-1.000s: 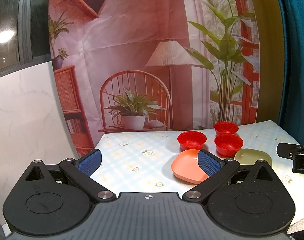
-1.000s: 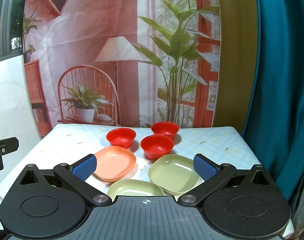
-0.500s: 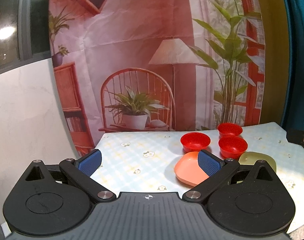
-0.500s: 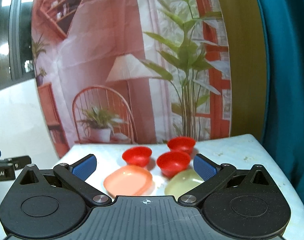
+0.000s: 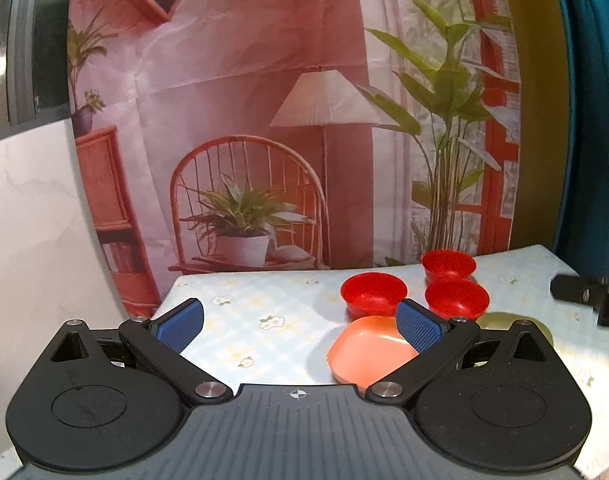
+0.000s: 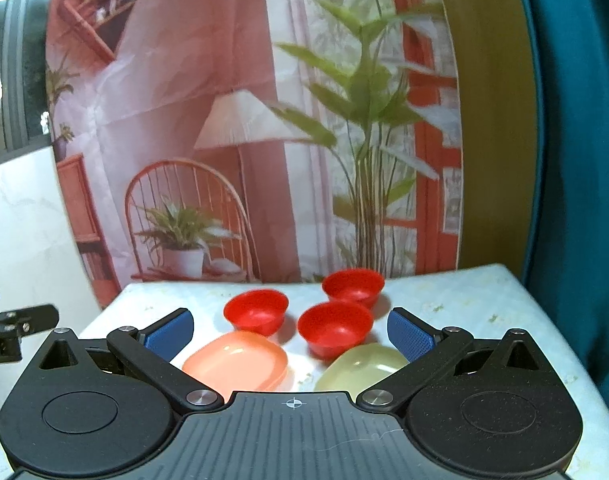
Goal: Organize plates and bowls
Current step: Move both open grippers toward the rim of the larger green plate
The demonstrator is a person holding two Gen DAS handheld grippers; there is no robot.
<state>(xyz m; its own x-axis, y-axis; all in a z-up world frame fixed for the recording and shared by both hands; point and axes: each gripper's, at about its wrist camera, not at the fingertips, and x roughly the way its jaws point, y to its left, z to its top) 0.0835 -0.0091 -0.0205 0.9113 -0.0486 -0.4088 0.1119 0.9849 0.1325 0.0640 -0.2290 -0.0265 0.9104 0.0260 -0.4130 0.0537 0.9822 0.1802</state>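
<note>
Three red bowls stand in a cluster on the table: left (image 6: 256, 311), middle (image 6: 335, 328) and far (image 6: 353, 286). An orange plate (image 6: 236, 362) lies in front of the left bowl, a green plate (image 6: 364, 366) in front of the middle one. In the left wrist view the bowls (image 5: 373, 293) (image 5: 456, 298) (image 5: 448, 266) and the orange plate (image 5: 366, 354) sit to the right. My left gripper (image 5: 300, 322) is open and empty above the table's left part. My right gripper (image 6: 290, 330) is open and empty, held above the near plates.
The table (image 5: 272, 312) has a pale checked flower cloth. A printed backdrop (image 5: 304, 120) hangs behind it, a teal curtain (image 6: 576, 160) at the right. The right gripper's tip (image 5: 588, 296) shows at the left view's right edge; the left gripper's tip (image 6: 16, 320) at the right view's left edge.
Both grippers have tilted up and pulled back lower, so the dishes sit lower in the views. The second green plate has dropped out of the right view. Nothing was gripped.
</note>
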